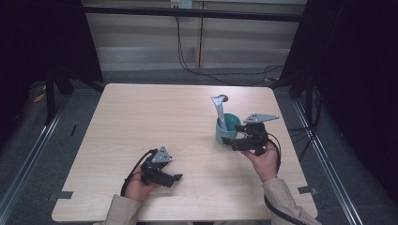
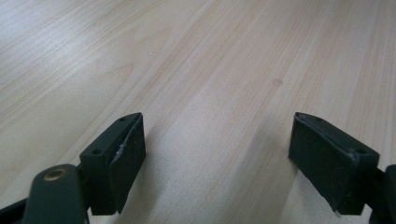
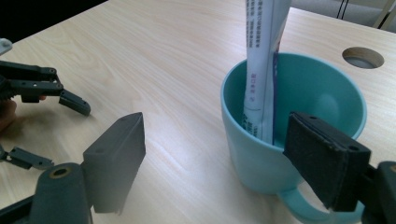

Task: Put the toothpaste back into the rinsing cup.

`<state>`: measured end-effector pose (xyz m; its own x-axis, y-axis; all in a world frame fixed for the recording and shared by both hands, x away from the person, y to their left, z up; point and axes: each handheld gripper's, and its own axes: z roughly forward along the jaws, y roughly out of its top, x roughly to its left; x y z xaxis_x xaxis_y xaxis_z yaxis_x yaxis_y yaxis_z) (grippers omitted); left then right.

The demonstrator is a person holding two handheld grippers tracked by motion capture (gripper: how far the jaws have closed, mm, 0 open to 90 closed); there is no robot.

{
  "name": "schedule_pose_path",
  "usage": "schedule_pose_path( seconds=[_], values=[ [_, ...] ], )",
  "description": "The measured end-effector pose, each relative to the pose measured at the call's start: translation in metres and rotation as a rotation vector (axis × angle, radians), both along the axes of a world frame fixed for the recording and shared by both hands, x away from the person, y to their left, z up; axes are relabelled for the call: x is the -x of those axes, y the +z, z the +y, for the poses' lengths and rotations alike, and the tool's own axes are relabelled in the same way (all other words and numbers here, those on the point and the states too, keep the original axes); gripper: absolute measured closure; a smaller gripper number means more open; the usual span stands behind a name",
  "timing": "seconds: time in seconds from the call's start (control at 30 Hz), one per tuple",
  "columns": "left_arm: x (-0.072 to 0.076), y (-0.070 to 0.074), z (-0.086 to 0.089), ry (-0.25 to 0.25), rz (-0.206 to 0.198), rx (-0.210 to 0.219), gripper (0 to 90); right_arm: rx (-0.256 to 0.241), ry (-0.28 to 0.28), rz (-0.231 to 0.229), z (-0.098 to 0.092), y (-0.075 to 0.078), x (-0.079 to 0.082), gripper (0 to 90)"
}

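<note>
The right gripper (image 3: 215, 154) is held spread, empty, just short of a teal mug (image 3: 289, 116). A white tube (image 3: 261, 60) is stood upright inside, directly ahead between the jaws. The left gripper (image 2: 217, 154), likewise spread and empty, is kept well apart over bare table (image 2: 210, 56).

A pale wooden table (image 1: 141, 122) is standing on grey floor (image 1: 28, 154); a round hole (image 3: 363, 57) is showing near its far edge. Black cables (image 1: 206, 70) are hanging down the beige back wall (image 1: 141, 33); dark curtains (image 1: 352, 70) are flanking both sides.
</note>
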<state>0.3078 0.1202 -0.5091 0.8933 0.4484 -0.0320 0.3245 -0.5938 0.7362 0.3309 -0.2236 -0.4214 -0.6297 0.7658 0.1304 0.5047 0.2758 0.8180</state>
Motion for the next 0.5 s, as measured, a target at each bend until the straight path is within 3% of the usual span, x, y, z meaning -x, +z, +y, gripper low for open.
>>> schedule_pose_path(
  seconds=[0.5],
  values=[
    [0.0, 0.0, 0.0, 0.001, 0.0, 0.001, 18.5, 0.011, 0.04, 0.007, -0.002, -0.002, 0.015, 19.0]
  ],
)
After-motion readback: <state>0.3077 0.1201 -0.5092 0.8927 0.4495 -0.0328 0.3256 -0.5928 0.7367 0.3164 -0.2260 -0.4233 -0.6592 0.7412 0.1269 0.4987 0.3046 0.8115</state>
